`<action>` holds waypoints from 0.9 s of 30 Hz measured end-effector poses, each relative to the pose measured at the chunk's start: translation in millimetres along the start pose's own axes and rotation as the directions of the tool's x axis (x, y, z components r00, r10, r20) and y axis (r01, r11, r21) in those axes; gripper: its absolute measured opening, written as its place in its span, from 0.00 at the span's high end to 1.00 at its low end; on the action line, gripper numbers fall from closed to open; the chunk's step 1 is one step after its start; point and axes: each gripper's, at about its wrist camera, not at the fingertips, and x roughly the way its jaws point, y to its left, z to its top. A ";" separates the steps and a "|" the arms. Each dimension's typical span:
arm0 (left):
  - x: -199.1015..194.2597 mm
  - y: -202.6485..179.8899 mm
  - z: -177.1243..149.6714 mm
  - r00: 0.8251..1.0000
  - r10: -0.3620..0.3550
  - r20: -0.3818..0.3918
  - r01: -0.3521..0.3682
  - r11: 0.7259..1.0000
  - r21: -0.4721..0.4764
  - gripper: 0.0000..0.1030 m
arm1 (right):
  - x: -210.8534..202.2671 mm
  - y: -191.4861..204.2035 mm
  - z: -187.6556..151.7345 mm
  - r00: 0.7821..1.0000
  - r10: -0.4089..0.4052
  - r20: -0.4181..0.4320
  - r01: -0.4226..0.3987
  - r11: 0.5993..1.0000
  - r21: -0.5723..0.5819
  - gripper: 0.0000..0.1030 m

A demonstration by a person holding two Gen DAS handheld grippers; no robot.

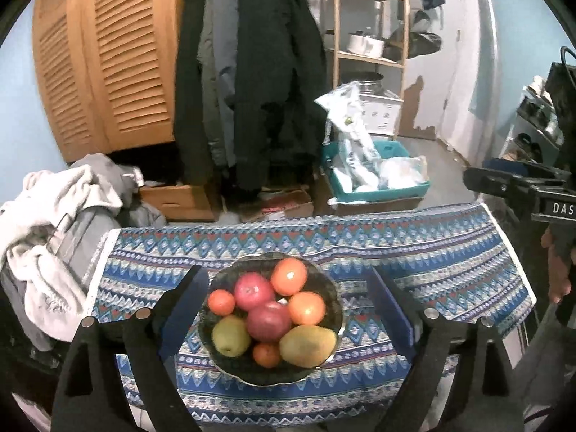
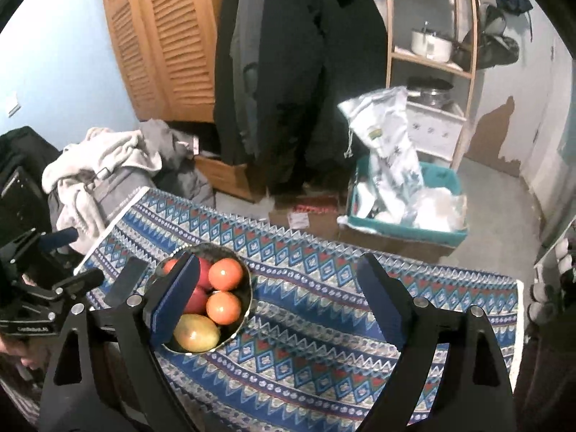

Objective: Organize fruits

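A dark glass bowl stands on the table's blue patterned cloth. It holds two red apples, several oranges, a green-yellow pear and a mango. My left gripper hangs open above the bowl, its fingers wide on either side, with nothing held. In the right wrist view my right gripper is also open and empty over the cloth. Its left finger hides part of the bowl, where an orange and the mango show.
A pile of clothes lies left of the table. Dark coats hang behind it, in front of louvred wooden doors. A teal bin with plastic bags and a wooden shelf stand at the back right. A hand holds the other gripper.
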 end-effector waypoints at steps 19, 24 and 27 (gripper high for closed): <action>-30.0 -37.3 22.7 0.992 -0.044 0.118 0.039 0.998 0.043 0.01 | -34.0 -16.6 -3.8 0.996 -0.035 0.080 0.035 0.999 -0.010 0.14; -28.7 -39.1 26.6 0.990 -0.075 0.117 0.072 0.997 0.024 0.01 | -32.9 -21.3 -5.5 0.996 -0.045 0.075 0.045 0.999 -0.002 0.14; -28.3 -40.3 27.1 0.991 -0.068 0.111 0.066 0.998 0.021 0.01 | -33.1 -21.8 -5.7 0.996 -0.047 0.074 0.047 0.999 0.000 0.14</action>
